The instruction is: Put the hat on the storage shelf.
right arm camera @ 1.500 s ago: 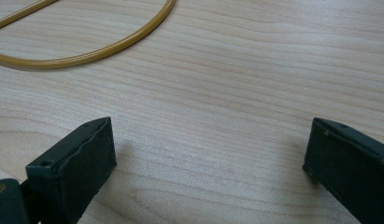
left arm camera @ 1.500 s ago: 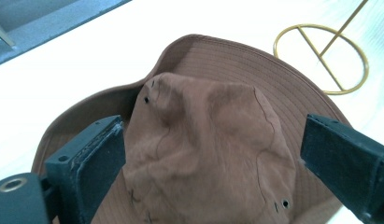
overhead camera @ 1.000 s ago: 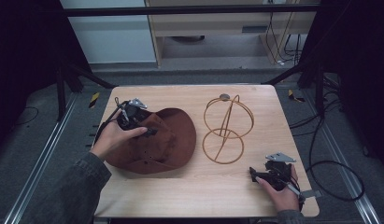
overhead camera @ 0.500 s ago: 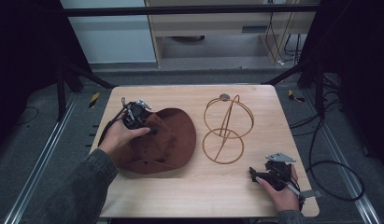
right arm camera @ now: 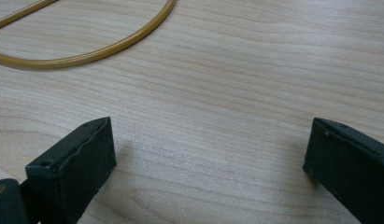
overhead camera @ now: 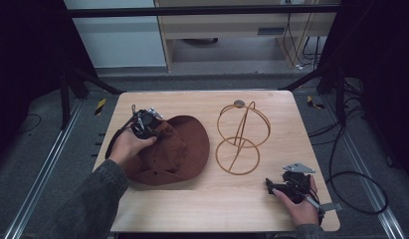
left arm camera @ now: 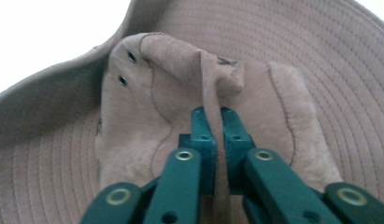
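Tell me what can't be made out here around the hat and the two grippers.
- High view: left gripper tips, hidden by the hand and hat fold.
- Left gripper view: hat brim cut off by the frame edges; the table is washed out white.
- Right gripper view: stand mostly cut off by the top edge.
- High view: right gripper jaws too small to judge.

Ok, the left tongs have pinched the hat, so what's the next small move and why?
Probably lift the hat a little off the table and start it toward the wire stand. The left tongs are shut on a fold of its crown, the stand sits bare beside it, and the right tongs rest open, apart.
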The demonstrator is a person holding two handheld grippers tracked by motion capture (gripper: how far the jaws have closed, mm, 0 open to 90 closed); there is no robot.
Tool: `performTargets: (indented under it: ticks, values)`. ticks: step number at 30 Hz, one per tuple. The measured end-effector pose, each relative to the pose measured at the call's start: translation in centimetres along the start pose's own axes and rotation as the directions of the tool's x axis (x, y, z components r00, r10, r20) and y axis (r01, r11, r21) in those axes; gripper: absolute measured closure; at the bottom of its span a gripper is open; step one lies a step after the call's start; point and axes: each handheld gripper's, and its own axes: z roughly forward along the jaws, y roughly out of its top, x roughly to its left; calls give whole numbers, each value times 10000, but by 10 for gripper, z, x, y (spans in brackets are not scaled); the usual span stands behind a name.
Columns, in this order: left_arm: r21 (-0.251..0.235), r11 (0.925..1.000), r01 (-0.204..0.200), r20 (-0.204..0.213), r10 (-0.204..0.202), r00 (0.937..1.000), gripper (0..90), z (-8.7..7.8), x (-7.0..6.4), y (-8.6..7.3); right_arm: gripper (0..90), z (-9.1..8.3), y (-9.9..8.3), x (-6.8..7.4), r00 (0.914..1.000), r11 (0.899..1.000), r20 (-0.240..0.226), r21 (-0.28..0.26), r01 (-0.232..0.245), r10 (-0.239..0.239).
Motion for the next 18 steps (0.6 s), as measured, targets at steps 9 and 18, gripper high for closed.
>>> performTargets:
  ticks: [9, 18]
  values:
    - [-282, 9995, -145, 114, 148, 9998, 884, -20, -1, -5, 21, 0, 0, 0, 10000, 10000, 1, 1, -5, 5]
    - [-496, 9977, -456, 157, 464, 9988, 882, -49, -10, -2, 21, 0, 0, 0, 10000, 10000, 26, 11, -1, 1]
